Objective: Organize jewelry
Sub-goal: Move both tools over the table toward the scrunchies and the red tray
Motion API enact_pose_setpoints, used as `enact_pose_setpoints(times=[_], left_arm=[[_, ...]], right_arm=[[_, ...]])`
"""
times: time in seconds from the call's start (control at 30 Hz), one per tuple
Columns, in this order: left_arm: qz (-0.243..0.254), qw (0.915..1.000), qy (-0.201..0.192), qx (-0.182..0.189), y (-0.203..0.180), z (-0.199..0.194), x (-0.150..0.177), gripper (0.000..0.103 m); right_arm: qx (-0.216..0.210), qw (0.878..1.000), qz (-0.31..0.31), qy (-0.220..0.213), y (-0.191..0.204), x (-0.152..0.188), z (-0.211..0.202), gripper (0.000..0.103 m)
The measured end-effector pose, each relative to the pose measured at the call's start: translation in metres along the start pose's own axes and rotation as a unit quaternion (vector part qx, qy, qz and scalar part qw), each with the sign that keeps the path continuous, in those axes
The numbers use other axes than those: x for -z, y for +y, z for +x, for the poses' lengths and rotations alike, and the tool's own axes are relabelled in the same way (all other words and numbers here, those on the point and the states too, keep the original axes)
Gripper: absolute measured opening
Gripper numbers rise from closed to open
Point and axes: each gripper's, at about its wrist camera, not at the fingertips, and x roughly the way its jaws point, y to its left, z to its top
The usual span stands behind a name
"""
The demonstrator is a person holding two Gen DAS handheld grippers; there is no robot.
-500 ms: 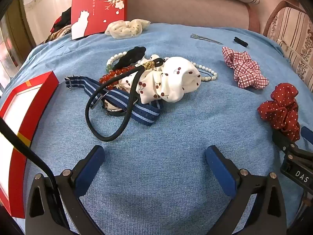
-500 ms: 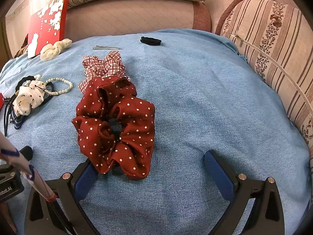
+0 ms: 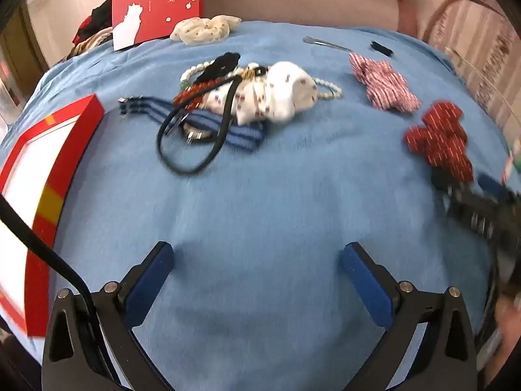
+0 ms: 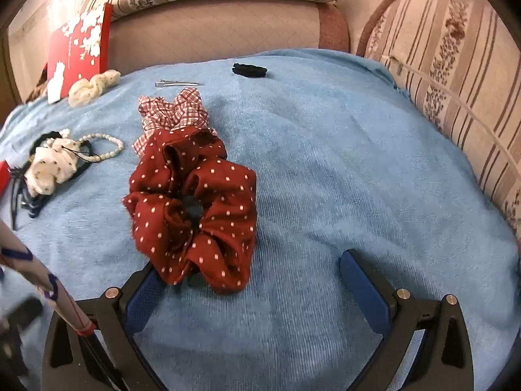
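Observation:
A pile of jewelry lies mid-cloth in the left wrist view: a white cherry-print scrunchie [image 3: 276,97], a black elastic loop [image 3: 192,150], a blue striped strap [image 3: 202,123], red beads [image 3: 195,91] and a pearl bracelet [image 3: 329,89]. A red dotted scrunchie [image 4: 195,208] lies just ahead of my right gripper [image 4: 257,280], touching its left finger; it also shows in the left wrist view [image 3: 439,137]. A red-checked scrunchie [image 4: 172,114] lies behind it. My left gripper [image 3: 257,260] is open and empty over bare blue cloth. The right gripper is open too.
An open red box [image 3: 52,176] sits at the left edge. A red card [image 3: 156,3] leans on the sofa back beside a cream scrunchie [image 3: 205,29]. A metal hair clip [image 4: 176,83] and a black hair tie [image 4: 249,70] lie at the far side. Striped cushions [image 4: 456,81] border the right.
The left wrist view has pulled back and tilted a little, so the pile sits farther off. The right gripper has edged forward; the red dotted scrunchie now reaches its left finger.

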Motion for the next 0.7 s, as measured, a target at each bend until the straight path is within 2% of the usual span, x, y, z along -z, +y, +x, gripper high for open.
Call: enact_pose_setpoints(times=[0.1,0.17,0.23,0.37,0.53,0.7], left_arm=[[0.001,1.0,-0.002,0.004,0.007,-0.017,0.023,0.103],[0.002,1.0,-0.003,0.005,0.01,-0.024,0.032,0.103],[0.006,0.9999,-0.006,0.009,0.012,-0.03,0.041,0.103],[0.015,0.9997,-0.003,0.017,0.015,-0.041,0.058,0.103],[0.029,0.9991,0.01,0.03,0.018,-0.056,0.083,0.103],[0.042,0.9987,0.003,0.028,0.016,-0.062,0.099,0.103]], right_arm=[[-0.044,0.999,0.024,0.012,-0.012,0.004,-0.01,0.103],[-0.057,0.997,0.037,0.022,-0.016,0.009,-0.015,0.103],[-0.045,0.998,0.031,0.036,-0.011,0.012,-0.019,0.103],[0.024,0.997,-0.022,0.074,0.014,0.018,-0.02,0.103],[0.024,0.995,0.005,0.101,0.012,0.024,-0.028,0.103],[0.039,0.996,0.014,0.077,0.016,0.032,-0.036,0.103]])
